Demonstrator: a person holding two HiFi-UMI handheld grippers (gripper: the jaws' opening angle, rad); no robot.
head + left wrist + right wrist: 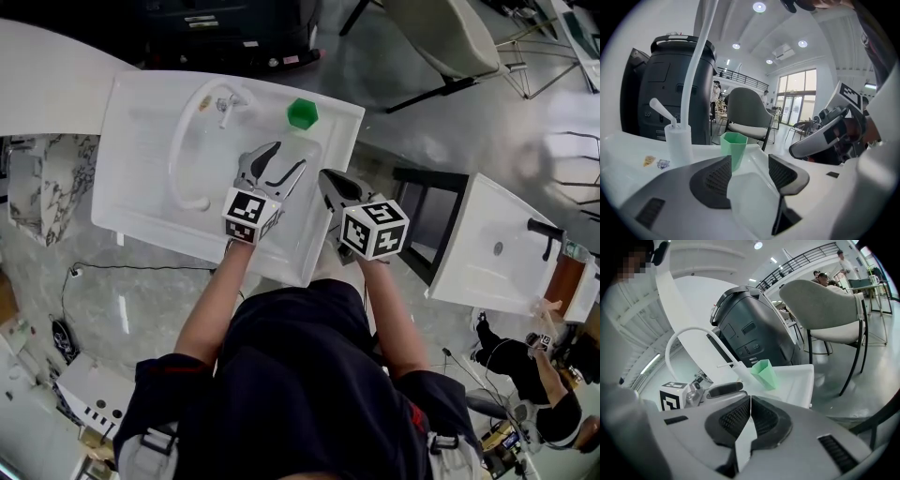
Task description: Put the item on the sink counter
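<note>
1. Head view: a white sink unit [131, 178] lies below the person, with a curved white faucet [172, 155] arching over it. The green cup [302, 113] stands upright on the sink counter [330, 131] at the far right corner, apart from both tools. The left gripper [287, 157] hangs over the right part of the sink unit, near the cup, its 2 jaws spread and empty. The right gripper [325, 178] sits just right of it, above the sink's right edge, its jaws together.
2. Left gripper view: the 2 ribbed pads [715, 180] stand apart with nothing between them. Beyond the gap, the green cup [733, 146] rests on the white counter, just right of the faucet base [678, 143]. The right gripper [801, 147] shows at the right. A grey chair [749, 108] and a black machine [670, 89] stand on the far side of the sink.
3. Right gripper view: the pads [768, 418] meet along a thin line and grip nothing. The green cup [764, 373] stands on the counter's far corner, ahead of the jaws; the left gripper's marker cube [674, 396] is at the left
</note>
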